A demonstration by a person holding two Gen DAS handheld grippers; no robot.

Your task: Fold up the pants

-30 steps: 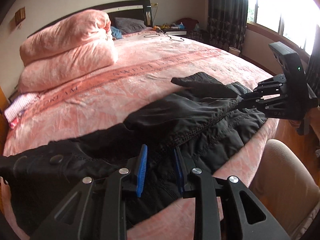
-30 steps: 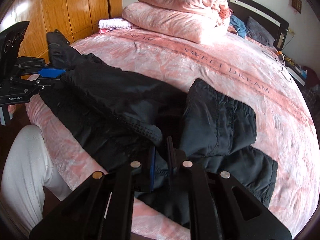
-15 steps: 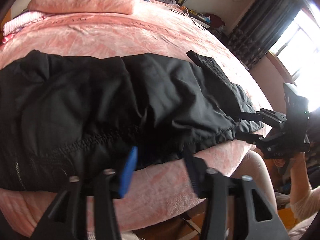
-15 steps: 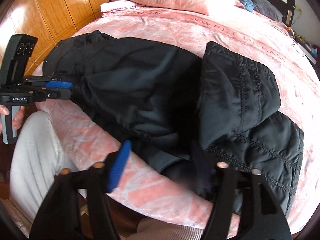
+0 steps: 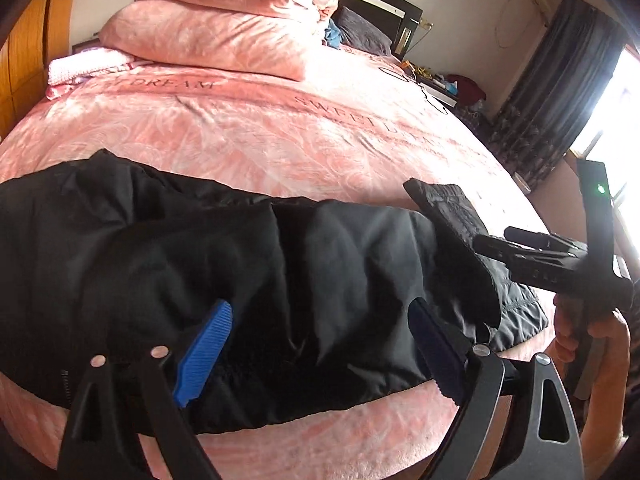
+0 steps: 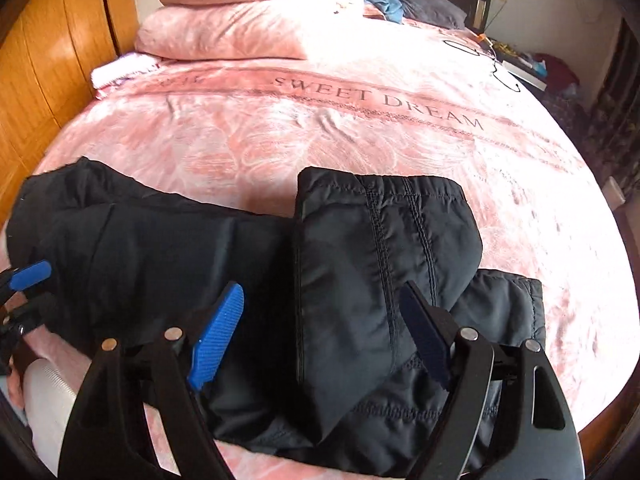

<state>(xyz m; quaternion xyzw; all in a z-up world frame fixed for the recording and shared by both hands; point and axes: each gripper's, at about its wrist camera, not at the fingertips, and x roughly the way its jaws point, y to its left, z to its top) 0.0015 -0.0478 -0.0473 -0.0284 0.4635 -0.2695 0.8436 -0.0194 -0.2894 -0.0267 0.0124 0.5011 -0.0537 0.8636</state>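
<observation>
Black padded pants (image 5: 248,280) lie folded lengthwise along the near edge of the pink bed (image 5: 280,140). In the right wrist view the pants (image 6: 160,264) have a leg end (image 6: 376,248) folded back on top at the right. My left gripper (image 5: 316,352) is open, its blue pads (image 5: 204,352) spread wide just above the cloth, holding nothing. My right gripper (image 6: 320,336) is open over the folded leg end and holds nothing. The right gripper also shows in the left wrist view (image 5: 496,246), at the pants' right end.
A stack of folded pink quilts (image 5: 224,28) lies at the head of the bed. A wooden wardrobe (image 6: 48,60) stands to the left. A cluttered bedside table (image 5: 440,84) and dark curtains (image 5: 560,92) are at the right. The person's leg in white (image 6: 48,400) is by the bed edge.
Both grippers have let go of the pants and opened wide. The raised cloth now lies flat along the bed edge, and both grippers have drawn back a little.
</observation>
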